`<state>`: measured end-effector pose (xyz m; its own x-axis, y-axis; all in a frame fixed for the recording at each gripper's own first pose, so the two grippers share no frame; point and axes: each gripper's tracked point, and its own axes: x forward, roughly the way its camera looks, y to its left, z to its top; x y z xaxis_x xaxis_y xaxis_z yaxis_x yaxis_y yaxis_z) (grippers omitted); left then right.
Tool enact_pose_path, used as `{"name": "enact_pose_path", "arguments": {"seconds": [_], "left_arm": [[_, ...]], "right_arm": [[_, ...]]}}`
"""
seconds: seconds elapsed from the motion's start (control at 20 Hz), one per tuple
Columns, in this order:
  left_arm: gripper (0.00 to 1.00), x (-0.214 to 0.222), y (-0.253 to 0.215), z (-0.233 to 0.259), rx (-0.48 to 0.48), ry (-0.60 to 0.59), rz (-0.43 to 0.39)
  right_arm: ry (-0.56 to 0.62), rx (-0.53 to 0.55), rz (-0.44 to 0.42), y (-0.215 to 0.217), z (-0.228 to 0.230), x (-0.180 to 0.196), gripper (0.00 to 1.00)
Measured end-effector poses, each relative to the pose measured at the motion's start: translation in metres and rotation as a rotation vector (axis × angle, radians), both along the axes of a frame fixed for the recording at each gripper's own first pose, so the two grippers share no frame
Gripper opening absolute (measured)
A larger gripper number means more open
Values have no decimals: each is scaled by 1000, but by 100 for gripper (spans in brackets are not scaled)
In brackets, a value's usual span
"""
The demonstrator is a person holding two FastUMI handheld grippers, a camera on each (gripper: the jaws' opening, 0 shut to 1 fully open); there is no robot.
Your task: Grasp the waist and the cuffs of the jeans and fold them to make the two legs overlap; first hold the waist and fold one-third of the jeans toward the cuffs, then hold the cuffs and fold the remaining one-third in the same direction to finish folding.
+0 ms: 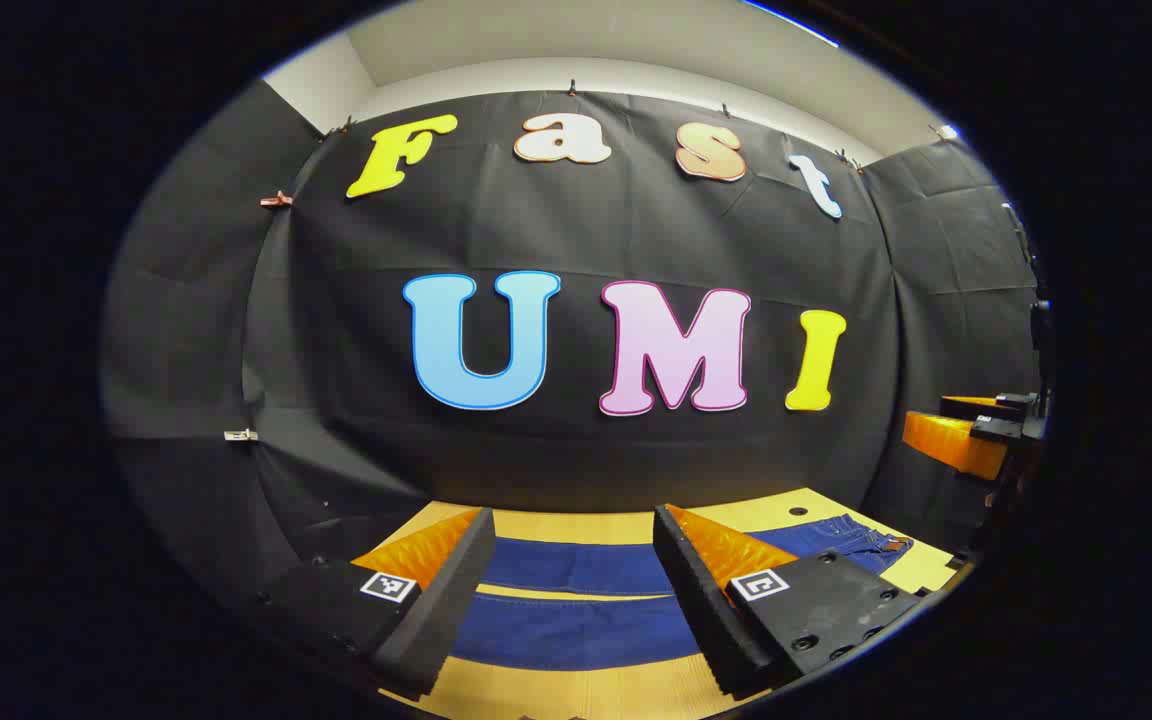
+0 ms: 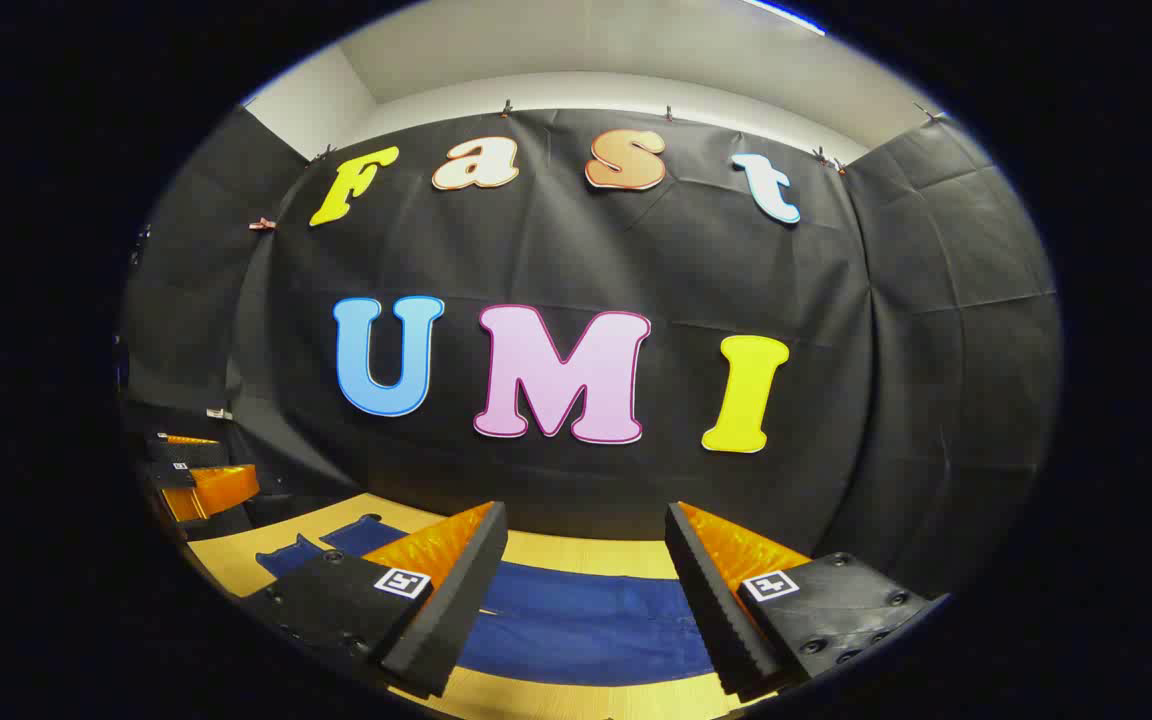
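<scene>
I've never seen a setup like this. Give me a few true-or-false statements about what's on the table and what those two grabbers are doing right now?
1. The jeans lie spread flat on the wooden table. True.
2. The left gripper is clamped on the denim. False: its fingers stand wide apart above the jeans.
3. The two legs already overlap. False: in the left gripper view a strip of table shows between them.
4. The right gripper is open. True.
5. The waist is folded over the legs. False: it lies flat at the jeans' end.

Left gripper (image 1: 576,590) level, fingers (image 1: 441,600) spread wide, holding nothing, right gripper (image 2: 586,595) level, fingers (image 2: 451,600) likewise parted, empty
</scene>
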<state>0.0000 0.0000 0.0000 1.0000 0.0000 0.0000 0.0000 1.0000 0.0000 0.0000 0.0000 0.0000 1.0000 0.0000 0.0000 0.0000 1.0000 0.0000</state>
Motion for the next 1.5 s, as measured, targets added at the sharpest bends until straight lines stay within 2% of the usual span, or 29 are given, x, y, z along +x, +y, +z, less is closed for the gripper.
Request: {"name": "enact_pose_path", "arguments": {"seconds": [0.35,0.7,0.75,0.8,1.0,1.2,1.35,1.5], "left_arm": [[99,-1,5,-4,2,8,3],[99,0,8,-5,7,6,11],[96,1,10,-5,5,4,19],[98,2,11,-5,1,5,20],[99,5,15,-8,5,4,19],[98,12,29,-18,60,20,13],[98,22,75,-42,153,73,75],[98,30,118,-73,263,150,98]], "right_arm": [[14,-22,35,13,-4,-1,97],[18,-19,30,13,-4,-1,97],[18,-21,28,12,-5,0,97],[19,-22,27,11,-6,0,100],[26,-26,24,9,-9,1,97],[27,-36,19,6,-11,4,97],[34,-41,18,4,-13,6,97],[62,-31,18,1,-24,5,97]]}}
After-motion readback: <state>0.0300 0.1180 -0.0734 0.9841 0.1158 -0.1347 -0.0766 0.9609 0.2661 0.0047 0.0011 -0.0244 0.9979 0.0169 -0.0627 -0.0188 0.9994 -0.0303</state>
